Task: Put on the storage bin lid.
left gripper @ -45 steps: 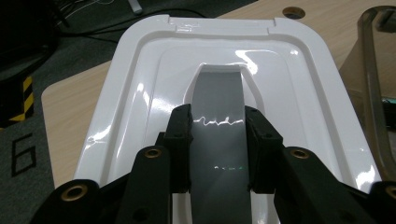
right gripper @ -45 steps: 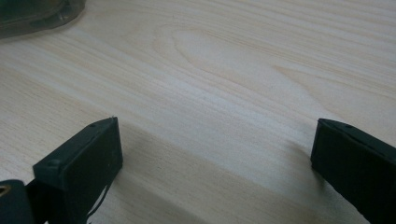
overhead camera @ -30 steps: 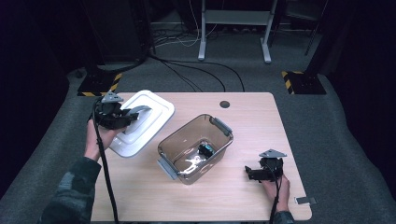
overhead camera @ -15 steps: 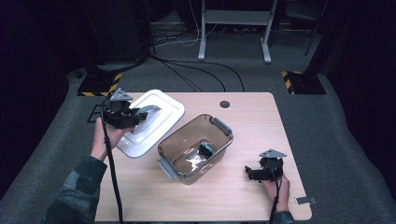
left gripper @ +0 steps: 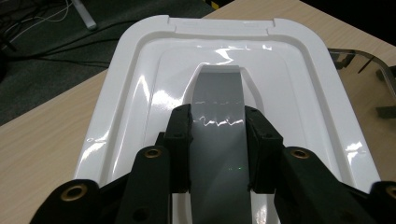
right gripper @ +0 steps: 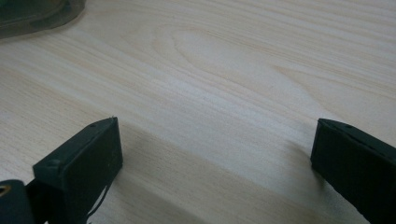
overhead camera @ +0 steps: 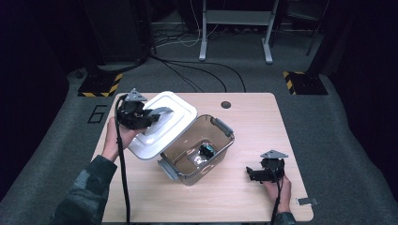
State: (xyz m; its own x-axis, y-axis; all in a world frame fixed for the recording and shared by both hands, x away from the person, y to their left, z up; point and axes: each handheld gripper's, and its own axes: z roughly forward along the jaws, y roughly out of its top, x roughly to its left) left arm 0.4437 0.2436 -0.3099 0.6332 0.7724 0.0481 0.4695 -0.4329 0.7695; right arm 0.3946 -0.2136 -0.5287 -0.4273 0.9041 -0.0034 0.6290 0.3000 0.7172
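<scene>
While our left tool (overhead camera: 149, 117) clamps grey handle (left gripper: 218, 121) of white lid (overhead camera: 176, 110), lid hangs tilted, its right edge over near rim of clear bin (overhead camera: 220, 140) (small dark item inside). Our right tool (overhead camera: 253, 173) rests released on table (overhead camera: 253, 112), jaws wide, bare wood all round, well apart from bin.

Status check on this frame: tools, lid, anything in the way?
Left tool shut on the lid handle, white lid tilted beside the brown bin. Right tool open, on bare table. Nothing blocking the bin.
</scene>
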